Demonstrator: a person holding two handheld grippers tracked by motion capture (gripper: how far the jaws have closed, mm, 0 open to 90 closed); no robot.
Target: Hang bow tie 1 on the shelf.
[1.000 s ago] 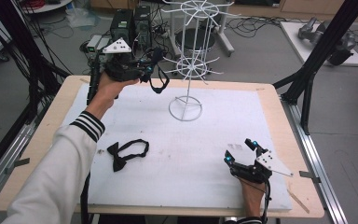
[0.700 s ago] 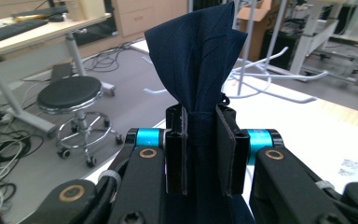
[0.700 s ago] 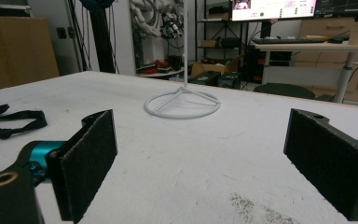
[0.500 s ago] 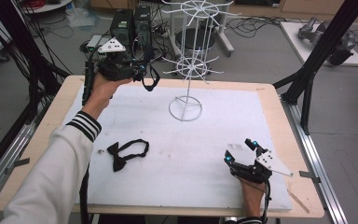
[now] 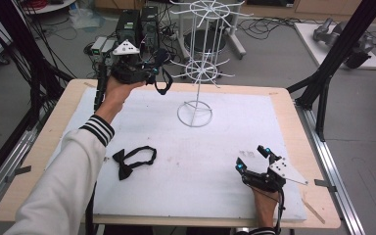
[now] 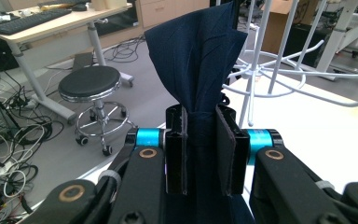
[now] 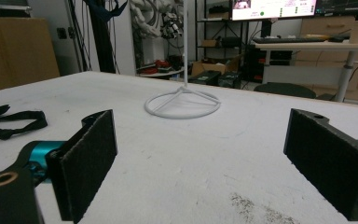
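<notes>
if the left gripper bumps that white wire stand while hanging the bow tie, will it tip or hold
The white wire stand looks light: thin wire, tall, with a small ring base, so a sideways bump probably rocks or slides it. The bow tie in the left gripper is soft cloth and should push it little.

**Quick count of what's on my table**

Two bow ties: a dark blue bow tie (image 6: 193,60) pinched in my left gripper (image 5: 152,73), and a black bow tie (image 5: 133,161) lying flat on the white mat (image 5: 235,142). One white wire rack (image 5: 198,73), with two tiers of hooks. Two grippers, counting my right gripper (image 5: 253,157) resting on the mat with its jaws wide apart.
</notes>
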